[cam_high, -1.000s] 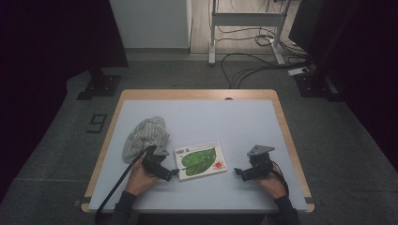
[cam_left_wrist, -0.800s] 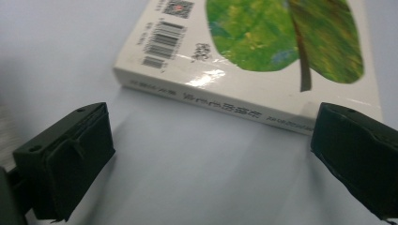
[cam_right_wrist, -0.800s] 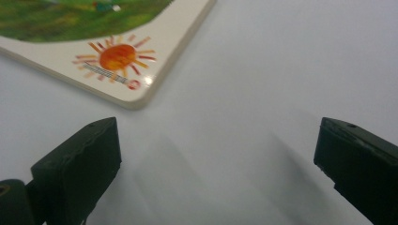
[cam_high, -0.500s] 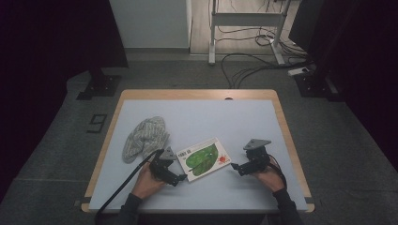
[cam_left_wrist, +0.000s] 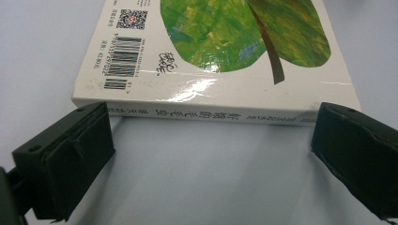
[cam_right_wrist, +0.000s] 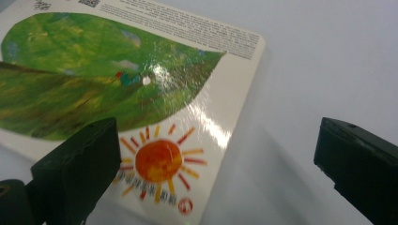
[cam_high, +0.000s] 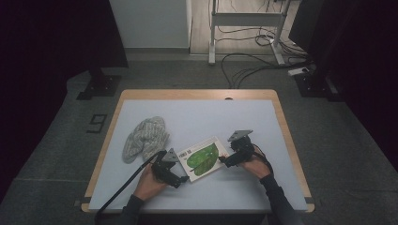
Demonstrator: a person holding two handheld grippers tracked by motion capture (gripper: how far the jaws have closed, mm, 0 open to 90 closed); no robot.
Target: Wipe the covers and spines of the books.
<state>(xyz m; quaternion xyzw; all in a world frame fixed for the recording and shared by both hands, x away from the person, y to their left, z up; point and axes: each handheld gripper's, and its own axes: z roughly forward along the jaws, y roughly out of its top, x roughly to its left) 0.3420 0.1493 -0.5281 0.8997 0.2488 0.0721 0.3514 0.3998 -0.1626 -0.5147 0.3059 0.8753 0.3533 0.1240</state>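
— Two grippers, what's between them on the table (cam_high: pixel 141 117)?
— Book (cam_high: pixel 202 158), flat near the front edge, leaf and sun cover. Barcode, QR code, spine print unreadable. Left gripper (cam_left_wrist: pixel 206 140) spread wide at the spine; right gripper (cam_right_wrist: pixel 216 159) agape over a corner.

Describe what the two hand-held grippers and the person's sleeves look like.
Both the left gripper and the right gripper are black with blocky, matt jaws. Each carries a grey three-cornered plate on top. A black cable trails from the left one. The person's sleeves are dark.
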